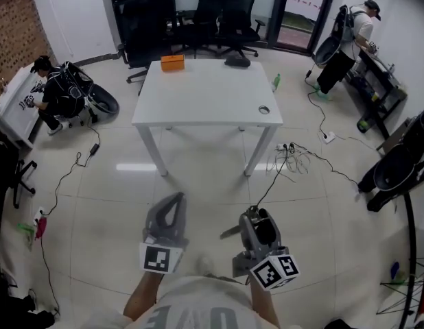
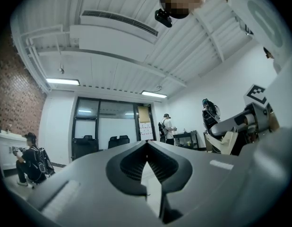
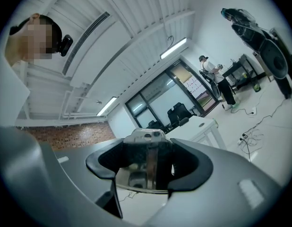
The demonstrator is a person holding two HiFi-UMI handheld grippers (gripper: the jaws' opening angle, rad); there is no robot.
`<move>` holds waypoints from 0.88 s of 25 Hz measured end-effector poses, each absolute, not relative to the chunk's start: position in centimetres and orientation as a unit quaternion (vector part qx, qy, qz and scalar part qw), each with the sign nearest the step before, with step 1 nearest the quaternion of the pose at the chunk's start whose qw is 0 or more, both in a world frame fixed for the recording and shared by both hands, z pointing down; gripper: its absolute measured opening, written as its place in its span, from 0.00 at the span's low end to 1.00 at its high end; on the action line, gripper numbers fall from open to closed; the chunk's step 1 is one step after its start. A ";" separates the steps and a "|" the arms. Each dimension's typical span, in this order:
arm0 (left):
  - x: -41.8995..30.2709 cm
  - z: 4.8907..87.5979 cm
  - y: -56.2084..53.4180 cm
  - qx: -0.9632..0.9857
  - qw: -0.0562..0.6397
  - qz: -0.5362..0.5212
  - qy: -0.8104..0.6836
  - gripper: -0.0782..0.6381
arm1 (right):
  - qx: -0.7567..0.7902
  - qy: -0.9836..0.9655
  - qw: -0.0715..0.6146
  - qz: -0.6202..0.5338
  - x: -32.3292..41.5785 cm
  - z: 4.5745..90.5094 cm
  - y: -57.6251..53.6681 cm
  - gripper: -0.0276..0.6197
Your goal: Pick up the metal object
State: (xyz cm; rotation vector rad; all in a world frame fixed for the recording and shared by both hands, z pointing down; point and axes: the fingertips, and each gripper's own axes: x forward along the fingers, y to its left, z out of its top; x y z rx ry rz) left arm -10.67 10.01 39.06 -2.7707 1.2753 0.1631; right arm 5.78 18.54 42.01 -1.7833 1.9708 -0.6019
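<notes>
A shiny metal object [image 3: 147, 161] sits between the dark pads of my right gripper [image 3: 148, 164], which is shut on it and pointed up toward the ceiling and room. In the head view the right gripper [image 1: 256, 226] is held low in front of my body, above the tiled floor, and a thin metal part [image 1: 231, 232] sticks out to its left. My left gripper [image 1: 172, 208] hangs beside it with its tips together. In the left gripper view the left gripper [image 2: 146, 144] is shut with nothing between its fingers.
A white table [image 1: 198, 105] stands a few steps ahead, bearing an orange box [image 1: 172, 62] and a black object [image 1: 237, 62]. Black office chairs [image 1: 198, 16] line the back. One person crouches at the left [image 1: 57, 91], another stands at the right [image 1: 356, 29]. Cables [image 1: 294, 157] trail on the floor.
</notes>
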 end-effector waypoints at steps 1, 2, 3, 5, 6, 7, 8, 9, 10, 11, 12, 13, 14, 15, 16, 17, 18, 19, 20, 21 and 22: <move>-11.3 38.9 10.4 -0.904 0.044 0.054 0.421 0.11 | -0.637 0.713 0.201 -0.212 5.2 41.9 18.7 0.52; -12.0 38.8 10.7 -0.902 0.045 0.054 0.425 0.11 | -0.634 0.720 0.194 -0.207 4.6 41.7 18.8 0.52; -12.4 38.8 10.9 -0.901 0.047 0.053 0.428 0.11 | -0.630 0.726 0.187 -0.201 4.0 41.6 18.9 0.52; -13.0 38.7 11.3 -0.900 0.046 0.058 0.430 0.11 | -0.625 0.734 0.180 -0.195 3.0 41.2 19.0 0.52; -13.2 38.6 11.7 -0.900 0.043 0.061 0.430 0.11 | -0.623 0.737 0.178 -0.193 2.5 41.1 19.2 0.52; -13.4 38.5 12.2 -0.900 0.040 0.063 0.429 0.11 | -0.621 0.739 0.176 -0.190 2.1 40.9 19.5 0.52; -13.4 38.4 12.6 -0.901 0.040 0.064 0.428 0.11 | -0.621 0.742 0.173 -0.186 1.8 40.8 19.7 0.52; -13.3 38.3 12.9 -0.902 0.041 0.064 0.426 0.11 | -0.621 0.744 0.169 -0.180 1.7 40.6 19.9 0.52; -13.2 38.1 13.2 -0.902 0.045 0.066 0.424 0.11 | -0.621 0.745 0.167 -0.175 1.6 40.4 20.0 0.52; -13.1 37.8 13.4 -0.902 0.048 0.069 0.423 0.11 | -0.621 0.746 0.168 -0.172 1.6 40.3 20.1 0.52; -13.1 37.7 13.6 -0.902 0.050 0.071 0.422 0.11 | -0.621 0.746 0.169 -0.171 1.7 40.2 20.2 0.52; -13.2 37.6 13.7 -0.902 0.051 0.073 0.423 0.11 | -0.622 0.745 0.170 -0.170 1.7 40.1 20.3 0.52; -13.2 37.6 13.7 -0.901 0.051 0.074 0.424 0.11 | -0.623 0.744 0.170 -0.170 1.8 40.2 20.4 0.52; -13.4 37.7 13.7 -0.900 0.051 0.074 0.426 0.11 | -0.624 0.743 0.170 -0.170 1.8 40.3 20.5 0.52; -13.5 37.7 13.7 -0.900 0.051 0.075 0.427 0.11 | -0.625 0.743 0.170 -0.170 1.8 40.3 20.6 0.52; -13.6 37.7 13.8 -0.899 0.052 0.076 0.429 0.11 | -0.626 0.742 0.169 -0.169 1.9 40.4 20.7 0.52; -13.7 37.7 13.8 -0.898 0.053 0.076 0.430 0.11 | -0.627 0.742 0.169 -0.169 2.0 40.4 20.8 0.52; -13.7 37.8 13.8 -0.897 0.054 0.076 0.431 0.11 | -0.627 0.741 0.170 -0.168 2.1 40.4 20.9 0.51; -13.6 37.8 13.8 -0.897 0.055 0.075 0.433 0.11 | -0.628 0.741 0.170 -0.167 2.3 40.4 20.9 0.51; -13.5 37.8 13.8 -0.896 0.056 0.074 0.434 0.11 | -0.628 0.741 0.170 -0.166 2.6 40.4 20.9 0.51; -13.3 37.7 13.7 -0.896 0.058 0.074 0.434 0.11 | -0.629 0.740 0.171 -0.165 2.8 40.4 20.9 0.52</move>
